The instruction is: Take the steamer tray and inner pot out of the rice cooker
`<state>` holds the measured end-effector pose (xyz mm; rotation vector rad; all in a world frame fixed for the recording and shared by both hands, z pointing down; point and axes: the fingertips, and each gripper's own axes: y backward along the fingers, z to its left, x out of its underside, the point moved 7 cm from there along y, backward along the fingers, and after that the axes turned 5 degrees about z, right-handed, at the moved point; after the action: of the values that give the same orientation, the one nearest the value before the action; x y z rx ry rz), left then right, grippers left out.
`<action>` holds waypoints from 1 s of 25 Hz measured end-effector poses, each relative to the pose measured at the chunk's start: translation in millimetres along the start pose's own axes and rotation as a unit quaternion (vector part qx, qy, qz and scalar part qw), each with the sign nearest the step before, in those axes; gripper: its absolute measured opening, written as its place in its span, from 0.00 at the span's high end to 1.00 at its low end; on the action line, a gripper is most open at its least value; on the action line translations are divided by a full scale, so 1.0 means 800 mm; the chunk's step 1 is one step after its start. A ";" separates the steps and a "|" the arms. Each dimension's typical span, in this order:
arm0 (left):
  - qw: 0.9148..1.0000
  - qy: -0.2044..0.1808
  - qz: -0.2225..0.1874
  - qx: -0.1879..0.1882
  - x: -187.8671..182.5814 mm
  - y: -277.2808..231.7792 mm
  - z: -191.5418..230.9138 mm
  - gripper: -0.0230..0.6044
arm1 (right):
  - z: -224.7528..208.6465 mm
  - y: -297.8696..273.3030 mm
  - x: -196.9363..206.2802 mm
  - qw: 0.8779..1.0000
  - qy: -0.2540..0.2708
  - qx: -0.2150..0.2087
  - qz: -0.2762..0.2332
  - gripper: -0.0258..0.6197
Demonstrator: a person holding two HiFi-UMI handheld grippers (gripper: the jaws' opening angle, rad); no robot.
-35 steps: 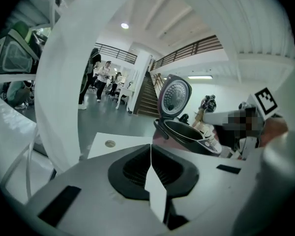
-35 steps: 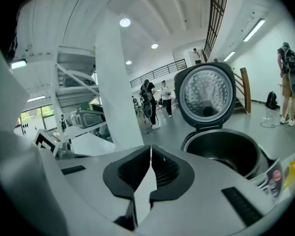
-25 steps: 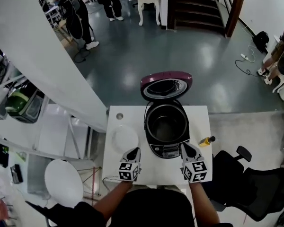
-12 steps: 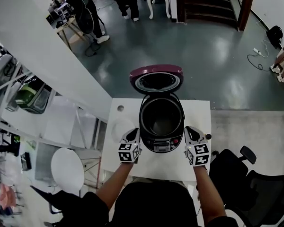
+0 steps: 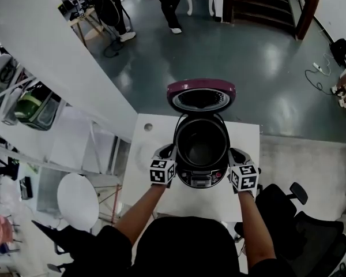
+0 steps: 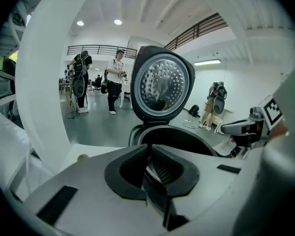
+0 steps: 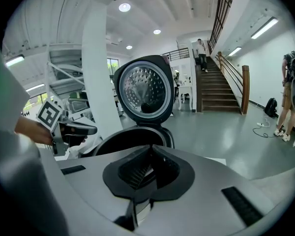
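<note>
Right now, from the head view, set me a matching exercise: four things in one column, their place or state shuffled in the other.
Things:
1. lid
2. left gripper
3. right gripper
4. office chair

Place or state:
A. shut, at the right side of the rice cooker
B. standing open behind the cooker's opening
C. on the floor, right of the table
D. shut, at the cooker's left side

Pairs: 1-B, 2-D, 3-A, 4-C.
</note>
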<state>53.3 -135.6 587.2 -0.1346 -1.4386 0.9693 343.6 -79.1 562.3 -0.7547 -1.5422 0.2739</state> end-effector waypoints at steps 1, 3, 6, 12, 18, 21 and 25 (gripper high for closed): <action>1.000 0.001 0.000 0.003 -0.003 -0.004 0.004 0.95 | -0.001 -0.007 -0.001 1.000 0.002 0.001 0.006 0.95; 1.000 0.008 0.004 0.010 -0.006 -0.012 0.010 0.95 | -0.004 -0.018 -0.001 1.000 0.006 0.005 0.016 0.95; 0.999 0.008 0.025 0.025 -0.007 -0.029 0.009 0.80 | -0.015 -0.032 0.003 0.999 -0.001 0.016 0.034 0.94; 0.997 -0.028 0.063 0.037 -0.009 -0.056 0.000 0.70 | -0.022 -0.072 0.004 0.997 0.009 0.014 0.076 0.79; 0.990 -0.068 0.121 0.004 -0.002 -0.079 0.008 0.64 | -0.012 -0.110 -0.004 0.989 0.065 0.033 0.130 0.72; 0.990 -0.071 0.119 0.003 -0.006 -0.085 0.012 0.64 | -0.005 -0.122 -0.004 0.981 0.101 0.048 0.158 0.72; 0.990 -0.093 0.109 0.014 -0.017 -0.089 0.007 0.66 | 0.000 -0.130 -0.002 0.972 0.140 0.056 0.180 0.72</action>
<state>84.7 -191.8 621.8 -0.1886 -1.6046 1.2058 312.8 -158.3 622.4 -0.9395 -1.1090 0.4968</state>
